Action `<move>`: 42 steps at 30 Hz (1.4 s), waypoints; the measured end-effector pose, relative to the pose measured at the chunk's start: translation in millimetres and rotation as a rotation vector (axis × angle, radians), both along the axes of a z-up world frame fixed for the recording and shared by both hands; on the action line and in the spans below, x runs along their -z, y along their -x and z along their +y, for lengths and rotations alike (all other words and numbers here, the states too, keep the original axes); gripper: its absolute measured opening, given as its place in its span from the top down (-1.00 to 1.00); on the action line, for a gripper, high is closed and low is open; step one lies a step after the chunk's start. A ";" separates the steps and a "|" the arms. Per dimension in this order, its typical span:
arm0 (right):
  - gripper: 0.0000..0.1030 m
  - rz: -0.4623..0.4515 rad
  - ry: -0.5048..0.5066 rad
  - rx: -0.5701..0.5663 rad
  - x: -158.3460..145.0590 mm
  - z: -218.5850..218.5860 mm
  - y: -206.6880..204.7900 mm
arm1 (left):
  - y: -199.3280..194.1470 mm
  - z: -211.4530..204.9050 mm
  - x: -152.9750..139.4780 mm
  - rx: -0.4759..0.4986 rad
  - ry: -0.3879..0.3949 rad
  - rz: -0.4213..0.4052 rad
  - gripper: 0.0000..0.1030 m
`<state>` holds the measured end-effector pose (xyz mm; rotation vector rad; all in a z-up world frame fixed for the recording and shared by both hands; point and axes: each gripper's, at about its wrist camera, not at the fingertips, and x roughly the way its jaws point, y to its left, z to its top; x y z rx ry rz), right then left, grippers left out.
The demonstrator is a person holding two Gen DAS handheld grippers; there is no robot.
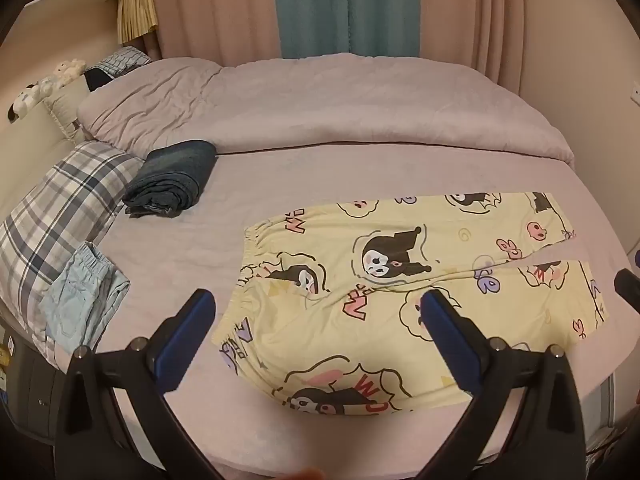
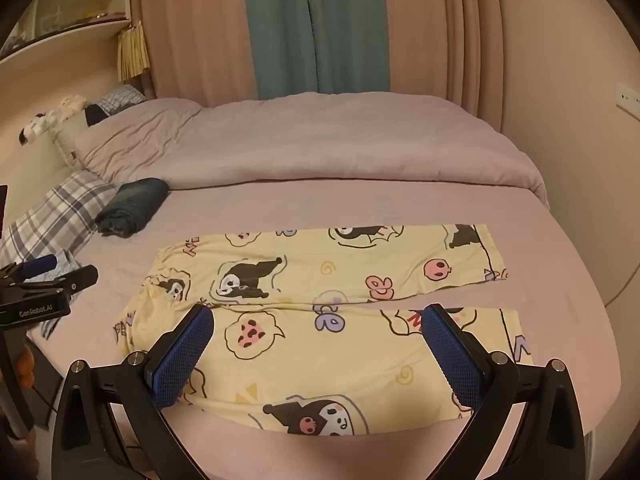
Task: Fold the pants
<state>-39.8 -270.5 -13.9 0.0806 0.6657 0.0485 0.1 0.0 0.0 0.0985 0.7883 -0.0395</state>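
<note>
Yellow cartoon-print pants (image 1: 380, 280) lie spread flat on the bed, waistband to the left, the two legs running right with a narrow gap between them. They also show in the right wrist view (image 2: 320, 312). My left gripper (image 1: 316, 312) is open and empty, above the waist end near the bed's front edge. My right gripper (image 2: 318, 324) is open and empty, above the near leg. The left gripper also shows at the left edge of the right wrist view (image 2: 52, 276).
The bed (image 1: 280, 168) has a pink sheet and a bunched duvet (image 1: 320, 104) at the back. Folded dark jeans (image 1: 172, 178), a plaid pillow (image 1: 56, 208) and folded light-blue shorts (image 1: 84, 300) lie at the left. Curtains (image 1: 344, 4) hang behind.
</note>
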 end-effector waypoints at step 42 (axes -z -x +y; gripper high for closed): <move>-1.00 0.002 -0.021 0.009 2.8 -3.9 0.0 | -1.9 -14.7 6.0 0.044 -0.006 0.012 -0.99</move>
